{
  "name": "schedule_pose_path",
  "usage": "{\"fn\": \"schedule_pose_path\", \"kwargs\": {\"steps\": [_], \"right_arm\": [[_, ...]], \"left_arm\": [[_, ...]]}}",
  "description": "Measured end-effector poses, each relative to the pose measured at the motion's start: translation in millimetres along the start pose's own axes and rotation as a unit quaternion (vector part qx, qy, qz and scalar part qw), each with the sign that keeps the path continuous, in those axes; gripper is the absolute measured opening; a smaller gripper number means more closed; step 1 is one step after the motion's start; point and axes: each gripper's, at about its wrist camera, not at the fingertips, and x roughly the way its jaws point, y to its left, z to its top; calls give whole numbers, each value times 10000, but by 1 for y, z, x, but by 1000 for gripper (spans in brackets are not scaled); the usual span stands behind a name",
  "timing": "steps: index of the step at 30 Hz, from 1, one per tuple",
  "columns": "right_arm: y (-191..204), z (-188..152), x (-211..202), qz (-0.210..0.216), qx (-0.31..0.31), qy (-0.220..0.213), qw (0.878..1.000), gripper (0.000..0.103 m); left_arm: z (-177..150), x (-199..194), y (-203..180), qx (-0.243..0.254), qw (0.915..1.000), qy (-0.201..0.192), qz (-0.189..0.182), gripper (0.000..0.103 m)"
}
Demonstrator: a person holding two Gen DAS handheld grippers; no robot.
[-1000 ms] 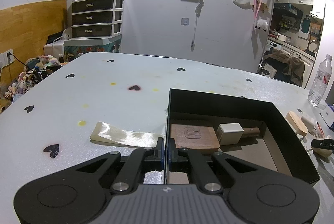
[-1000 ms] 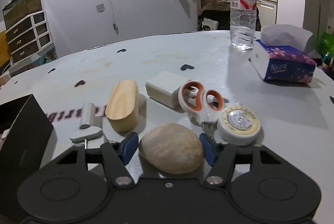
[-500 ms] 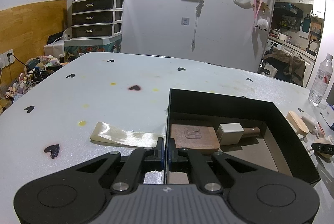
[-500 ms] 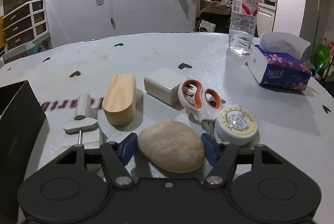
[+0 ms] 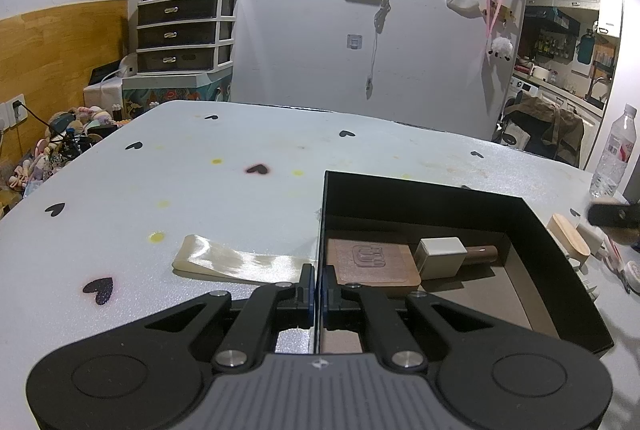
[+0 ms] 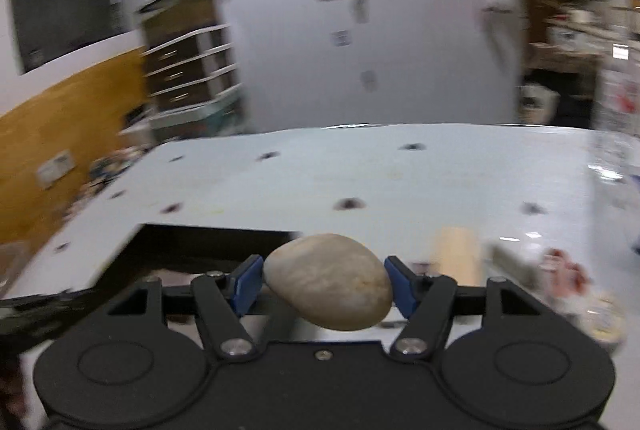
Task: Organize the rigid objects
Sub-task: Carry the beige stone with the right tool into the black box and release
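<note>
My right gripper (image 6: 324, 284) has its two blue fingers (image 6: 249, 284) pinching a smooth tan stone (image 6: 330, 282) from both sides. The stone is up off the white table (image 6: 360, 169), and it sits in front of the near corner of the black box (image 6: 200, 244). The picture from this hand is blurry. To the right of the stone I can make out a pale wood block (image 6: 458, 256) lying on the table, and further right some smeared red and white things I cannot tell apart. My left gripper (image 5: 319, 288) has its fingers pressed together on the left wall of the black box (image 5: 440, 197), one finger outside and one inside. Inside the box lie a brown flat pad (image 5: 370, 262), a white cube (image 5: 440, 257) touching it, and a brown stick (image 5: 482, 254) behind the cube. Just outside the box on the left, a shiny cream ribbon (image 5: 236, 262) lies flat on the table. A water bottle (image 5: 614, 149) stands far off on the right.
</note>
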Motion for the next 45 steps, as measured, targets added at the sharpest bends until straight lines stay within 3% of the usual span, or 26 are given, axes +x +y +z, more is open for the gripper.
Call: {"fn": "schedule_pose_path", "kwargs": {"steps": [4, 8, 12, 19, 28, 31, 36, 45], "right_arm": [[36, 10, 17, 540, -270, 412, 9973, 67], [66, 12, 36, 804, -592, 825, 9916, 67], [85, 9, 62, 804, -911, 1489, 9814, 67], [91, 0, 88, 524, -1057, 1911, 9744, 67], [100, -1, 98, 223, -1326, 1905, 9724, 65], [97, 3, 96, 199, -1230, 1810, 9756, 71], [91, 7, 92, 192, -1154, 1725, 9780, 71], [75, 18, 35, 358, -1066, 821, 9903, 77]], "left_arm": [[0, 1, 0, -12, 10000, 4, -13, 3], [0, 1, 0, -17, 10000, 5, -18, 3], [1, 2, 1, -31, 10000, 4, -50, 3], [0, 2, 3, -34, 10000, -6, -92, 3], [0, 2, 3, -43, 9999, -5, -97, 3], [0, 2, 3, -42, 10000, -6, -89, 3], [1, 2, 3, -39, 10000, -2, -82, 3], [1, 2, 4, -39, 10000, -1, -82, 3]]}}
